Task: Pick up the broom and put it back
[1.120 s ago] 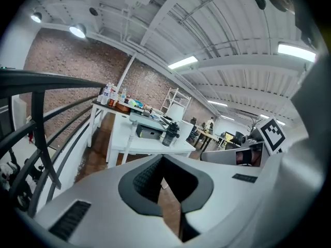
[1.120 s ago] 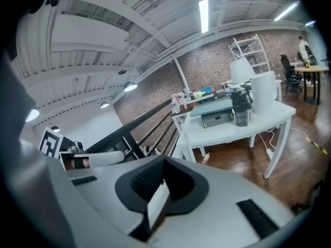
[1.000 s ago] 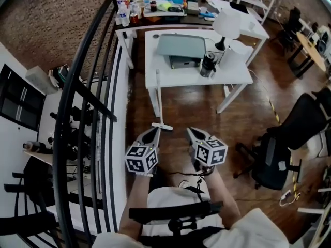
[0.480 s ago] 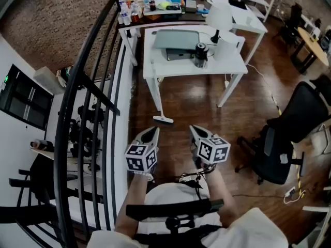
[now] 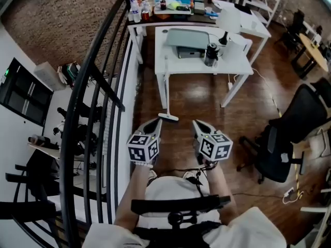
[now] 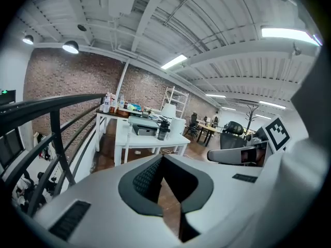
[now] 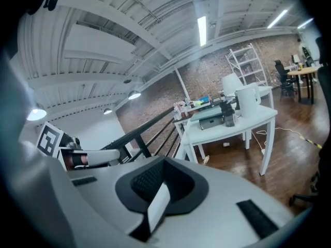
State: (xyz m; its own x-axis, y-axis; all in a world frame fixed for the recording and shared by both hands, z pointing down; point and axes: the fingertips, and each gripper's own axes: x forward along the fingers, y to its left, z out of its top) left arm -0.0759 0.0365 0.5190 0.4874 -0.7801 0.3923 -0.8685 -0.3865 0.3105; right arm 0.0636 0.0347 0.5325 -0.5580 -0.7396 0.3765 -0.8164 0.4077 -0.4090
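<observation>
Your left gripper [image 5: 155, 123] has its jaws closed tip to tip with nothing between them, and your right gripper [image 5: 197, 123] looks the same: pinched together and empty. Just ahead of the left gripper's tips, the broom [image 5: 168, 117] has its head on the wooden floor and its thin handle running up against the near corner leg of the white table [image 5: 235, 66]. It is apart from both tools. As for progress, the broom leaning there fits two readings: it may be waiting to be picked up, or that may be the spot it was returned to. The pictures do not settle which, so nothing can be counted as done or left. You hold both forearms close in front of your body, with the grippers side by side, a small gap between them, pointing forward and slightly down toward the floor before the table
</observation>
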